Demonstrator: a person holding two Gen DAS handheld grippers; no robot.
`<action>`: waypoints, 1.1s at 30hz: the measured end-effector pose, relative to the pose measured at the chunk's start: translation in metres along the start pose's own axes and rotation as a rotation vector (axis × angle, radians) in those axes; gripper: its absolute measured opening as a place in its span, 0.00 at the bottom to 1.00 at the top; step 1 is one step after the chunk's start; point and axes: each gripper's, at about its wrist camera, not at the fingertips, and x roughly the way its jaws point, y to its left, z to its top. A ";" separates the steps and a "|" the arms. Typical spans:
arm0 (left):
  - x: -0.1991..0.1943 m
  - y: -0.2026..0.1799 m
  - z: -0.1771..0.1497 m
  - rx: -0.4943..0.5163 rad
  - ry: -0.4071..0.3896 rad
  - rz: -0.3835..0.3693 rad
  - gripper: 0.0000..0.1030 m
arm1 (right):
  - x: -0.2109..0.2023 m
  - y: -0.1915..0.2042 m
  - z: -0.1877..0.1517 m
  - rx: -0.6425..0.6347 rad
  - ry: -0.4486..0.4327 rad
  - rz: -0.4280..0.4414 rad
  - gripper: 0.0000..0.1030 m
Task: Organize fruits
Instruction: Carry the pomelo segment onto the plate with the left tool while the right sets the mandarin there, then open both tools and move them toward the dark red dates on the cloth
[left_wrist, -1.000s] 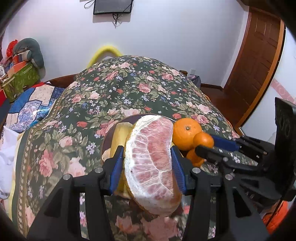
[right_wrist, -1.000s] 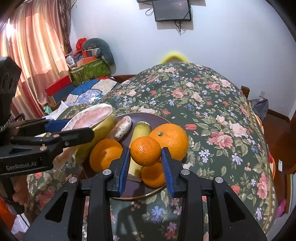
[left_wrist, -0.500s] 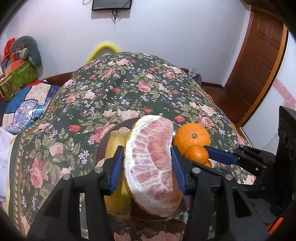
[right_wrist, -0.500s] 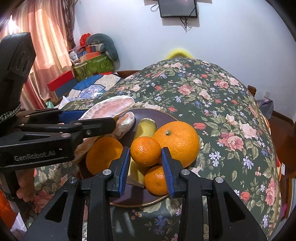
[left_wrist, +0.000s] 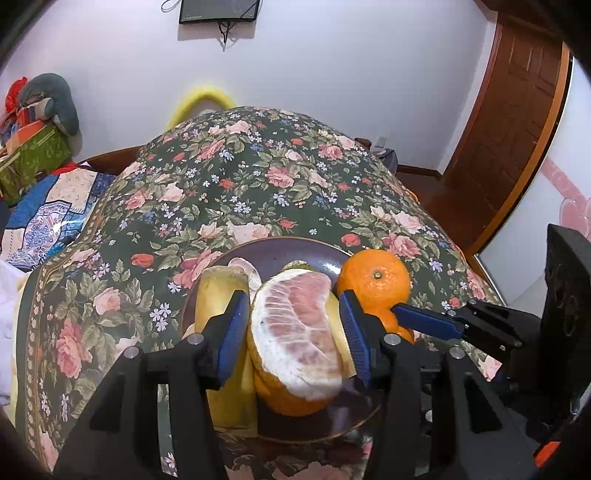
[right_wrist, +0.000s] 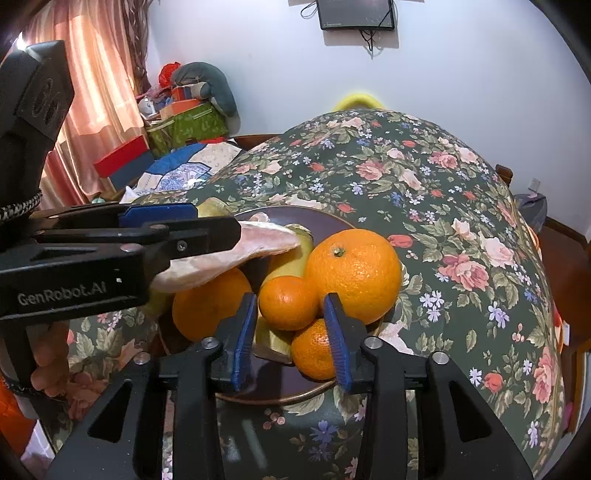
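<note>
The left gripper (left_wrist: 293, 332) is clamped on a peeled pomelo wedge (left_wrist: 299, 332) over the near-left part of the dark plate (left_wrist: 280, 254). The right gripper (right_wrist: 290, 334) pinches a small tangerine (right_wrist: 288, 302) above the plate's near edge, touching the big orange (right_wrist: 354, 275), on the floral tablecloth (right_wrist: 424, 192).

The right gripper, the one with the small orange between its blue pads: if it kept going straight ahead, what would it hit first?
Probably the big orange just beyond the small orange that the right gripper carries; the two already look close or touching, though depth is unclear.
</note>
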 end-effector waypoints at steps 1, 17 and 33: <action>-0.002 0.000 0.000 0.001 -0.003 0.002 0.48 | 0.000 0.000 0.000 0.002 0.000 -0.002 0.37; -0.068 0.001 -0.011 -0.012 -0.060 0.036 0.48 | -0.051 0.016 0.006 0.009 -0.068 -0.017 0.38; -0.137 0.004 -0.048 -0.019 -0.080 0.083 0.49 | -0.091 0.054 -0.009 -0.025 -0.074 -0.033 0.40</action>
